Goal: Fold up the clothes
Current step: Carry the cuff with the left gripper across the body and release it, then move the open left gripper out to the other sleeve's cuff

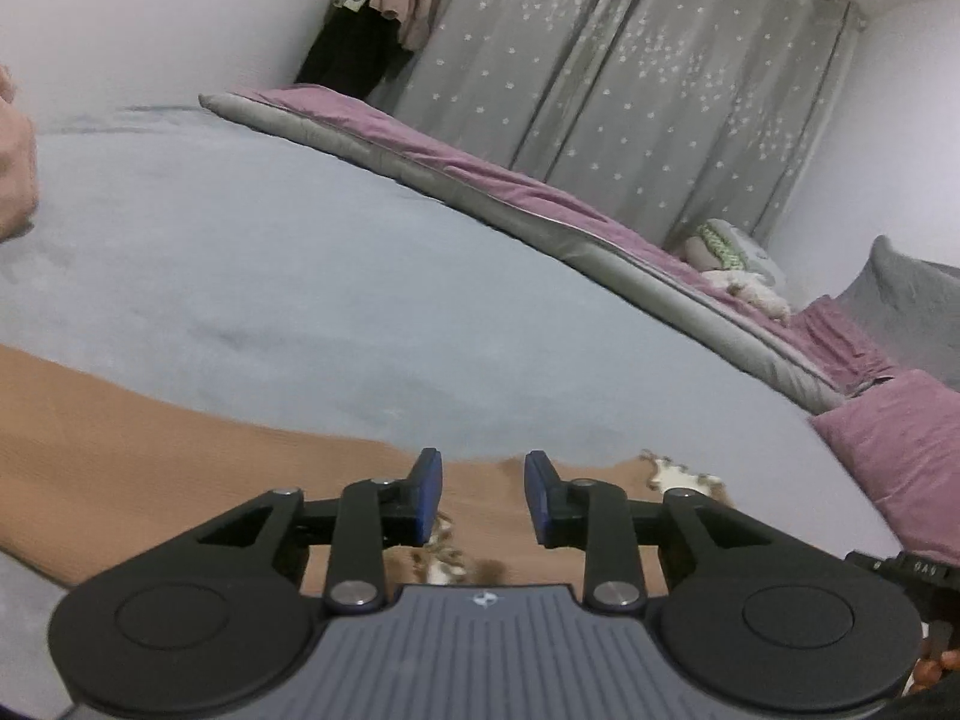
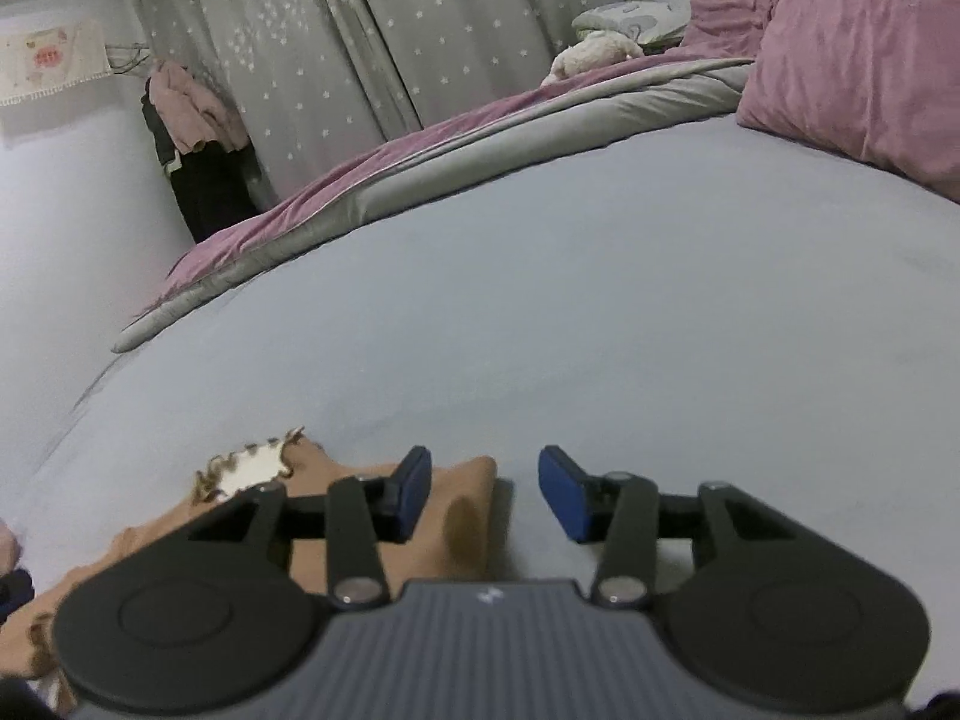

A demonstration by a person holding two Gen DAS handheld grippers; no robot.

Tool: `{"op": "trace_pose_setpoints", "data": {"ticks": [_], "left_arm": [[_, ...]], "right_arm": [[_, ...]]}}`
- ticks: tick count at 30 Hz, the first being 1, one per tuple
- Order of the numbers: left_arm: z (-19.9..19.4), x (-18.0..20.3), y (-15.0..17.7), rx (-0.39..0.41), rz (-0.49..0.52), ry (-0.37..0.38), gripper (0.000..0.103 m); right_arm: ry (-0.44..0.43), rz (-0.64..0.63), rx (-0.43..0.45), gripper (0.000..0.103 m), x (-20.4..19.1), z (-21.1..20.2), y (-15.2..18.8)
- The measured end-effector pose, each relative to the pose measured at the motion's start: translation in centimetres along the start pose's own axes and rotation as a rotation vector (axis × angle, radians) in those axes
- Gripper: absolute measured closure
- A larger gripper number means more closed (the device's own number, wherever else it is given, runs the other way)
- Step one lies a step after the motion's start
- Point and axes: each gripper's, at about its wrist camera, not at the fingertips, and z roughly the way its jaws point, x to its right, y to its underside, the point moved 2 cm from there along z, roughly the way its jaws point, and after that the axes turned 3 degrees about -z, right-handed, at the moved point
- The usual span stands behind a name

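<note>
An orange-brown garment [image 1: 150, 456] with white, brown-edged trim [image 1: 675, 476] lies flat on the pale blue bed sheet [image 1: 300, 276]. My left gripper [image 1: 483, 495] hovers over its far edge, open, with cloth showing between the blue pads and nothing pinched. In the right wrist view the same garment [image 2: 318, 480] lies at lower left, its corner [image 2: 474, 516] reaching under my right gripper [image 2: 485, 492], which is open. Its left pad is over the cloth, its right pad over bare sheet. A white trim patch [image 2: 252, 468] sits at the garment's far edge.
A folded grey and purple quilt [image 1: 456, 174] runs along the bed's far side by a grey star-print curtain [image 1: 630, 78]. Purple pillows [image 2: 858, 60] and a soft toy [image 2: 594, 54] lie at the head. Clothes hang [image 2: 192, 144] by the wall. A hand [image 1: 15, 168] shows at left.
</note>
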Motion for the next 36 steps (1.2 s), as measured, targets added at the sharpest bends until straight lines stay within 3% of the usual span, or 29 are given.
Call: {"op": "trace_pose_setpoints", "data": {"ticks": [8,10,14,18,21,27,36], "left_arm": [[0.2,1.7,1.4,-0.062,0.104,0.092,0.074],[0.8,1.7,2.0,-0.099,0.134,0.064,0.074],[1.8,0.9,3.0,-0.155,0.140,-0.008,0.075],[1.2,1.5,2.2,-0.132,0.117,0.001,0.075],[0.8,2.5,2.0,-0.102,0.135,0.050,0.075],[1.6,4.4,3.4,-0.155,0.248,0.113,0.075],[1.9,5.0,4.7,-0.270,0.333,0.091,0.075]], "right_arm": [[-0.025,-0.114,-0.066,0.063,-1.3,-3.6,2.3],[-0.017,-0.184,-0.077,0.072,-2.3,-4.0,3.2],[0.019,-0.262,-0.110,0.077,-3.0,-4.0,4.8],[0.058,-0.328,-0.143,0.076,-3.5,-3.9,6.3],[0.091,-0.359,-0.141,0.076,-4.5,-4.3,5.8],[0.023,-0.405,-0.073,0.076,-8.4,-4.9,4.9],[-0.154,-0.467,-0.121,0.076,-17.3,-0.5,6.4]]}}
